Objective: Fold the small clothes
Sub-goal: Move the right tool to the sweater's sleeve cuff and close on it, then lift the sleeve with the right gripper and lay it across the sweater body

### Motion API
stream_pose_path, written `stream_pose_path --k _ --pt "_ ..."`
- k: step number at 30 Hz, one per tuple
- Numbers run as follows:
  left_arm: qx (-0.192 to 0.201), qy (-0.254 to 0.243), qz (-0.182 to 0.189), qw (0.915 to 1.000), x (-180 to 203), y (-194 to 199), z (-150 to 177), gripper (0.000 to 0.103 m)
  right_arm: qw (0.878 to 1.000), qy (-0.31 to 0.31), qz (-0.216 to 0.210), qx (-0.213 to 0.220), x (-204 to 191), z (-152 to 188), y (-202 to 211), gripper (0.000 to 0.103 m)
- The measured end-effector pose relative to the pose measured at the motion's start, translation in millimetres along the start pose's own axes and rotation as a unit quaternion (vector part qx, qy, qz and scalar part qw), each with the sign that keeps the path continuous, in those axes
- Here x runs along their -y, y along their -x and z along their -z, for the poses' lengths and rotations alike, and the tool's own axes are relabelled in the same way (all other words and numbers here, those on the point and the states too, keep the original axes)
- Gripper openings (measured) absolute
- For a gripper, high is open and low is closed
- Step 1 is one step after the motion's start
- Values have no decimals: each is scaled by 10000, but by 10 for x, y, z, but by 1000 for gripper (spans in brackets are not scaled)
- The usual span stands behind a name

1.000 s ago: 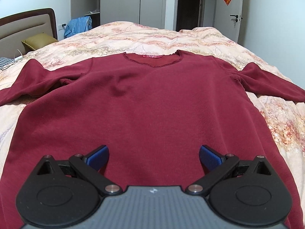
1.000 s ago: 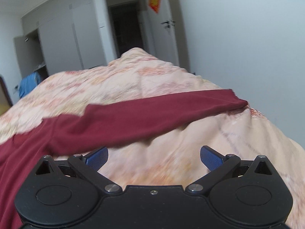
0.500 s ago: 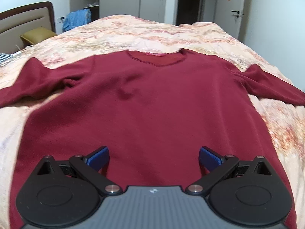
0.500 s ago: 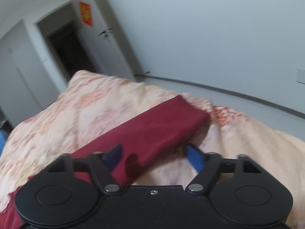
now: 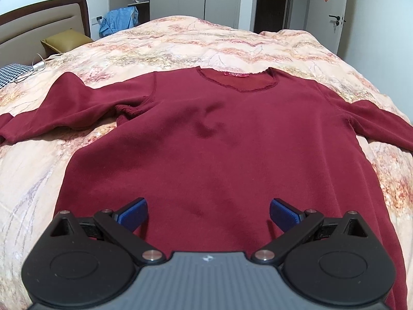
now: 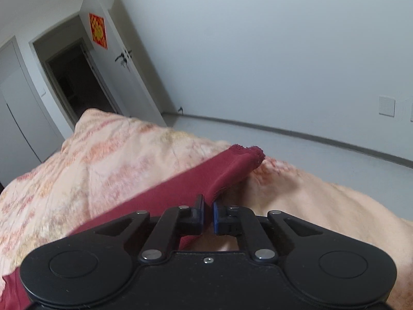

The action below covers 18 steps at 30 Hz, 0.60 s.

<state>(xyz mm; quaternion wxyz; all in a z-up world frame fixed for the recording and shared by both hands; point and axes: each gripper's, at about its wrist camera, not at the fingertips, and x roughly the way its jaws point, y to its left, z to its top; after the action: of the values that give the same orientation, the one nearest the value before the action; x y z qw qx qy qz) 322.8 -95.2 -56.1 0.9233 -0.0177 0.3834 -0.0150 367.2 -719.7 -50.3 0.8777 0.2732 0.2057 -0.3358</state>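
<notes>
A wide bed point(image 5: 232, 44) under a peach, floral-patterned quilt fills most of the left wrist view, and a dark red long-sleeved top point(image 5: 227, 139) lies flat on it, face up, neckline toward the far side and both sleeves spread outward. Only this view shows the whole garment, along with the headboard point(image 5: 44, 23) at the left, an olive pillow point(image 5: 64, 41) below it, a blue garment point(image 5: 118, 22) hanging by the wardrobe, and the dark doorway point(image 5: 272, 2) beyond the foot of the quilt. The right wrist view shows none of the body of the top; it gives the bed's right-hand side, where the quilt drops toward a bare grey floor point(image 6: 296, 142) and a plain white wall, so the open room lies on that side. There the right sleeve point(image 6: 206, 178) runs diagonally across the quilt, its cuff lifted slightly and lying near the edge of the mattress. The left sleeve point(image 5: 59, 108) reaches past the frame edge in the left view, with bare quilt on both sides of the torso. The left gripper point(image 5: 208, 213) hangs over the lower hem, its blue pads spread wide and holding nothing. The right gripper point(image 6: 208, 215) has its pads drawn nearly together, pinching a fold of the right sleeve just short of the cuff.
</notes>
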Motion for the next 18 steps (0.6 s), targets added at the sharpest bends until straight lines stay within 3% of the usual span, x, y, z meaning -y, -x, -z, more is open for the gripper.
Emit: stream_pose_path --k 5,10,14,18 --pt "64 107 61 9999 -97 57 -64 103 9989 331 -156 295 -197 -36 192 6" --pt "175 278 -78 9994 -258 136 -209 103 9866 1236 -736 776 -816 -108 525 6" --pt "331 375 -182 9986 -410 215 -318 103 9582 2234 -1463 1026 -1550 31 819 6" --pt "456 503 -288 9973 -600 283 -394 103 9101 3329 -2121 1259 -2372 404 1095 6"
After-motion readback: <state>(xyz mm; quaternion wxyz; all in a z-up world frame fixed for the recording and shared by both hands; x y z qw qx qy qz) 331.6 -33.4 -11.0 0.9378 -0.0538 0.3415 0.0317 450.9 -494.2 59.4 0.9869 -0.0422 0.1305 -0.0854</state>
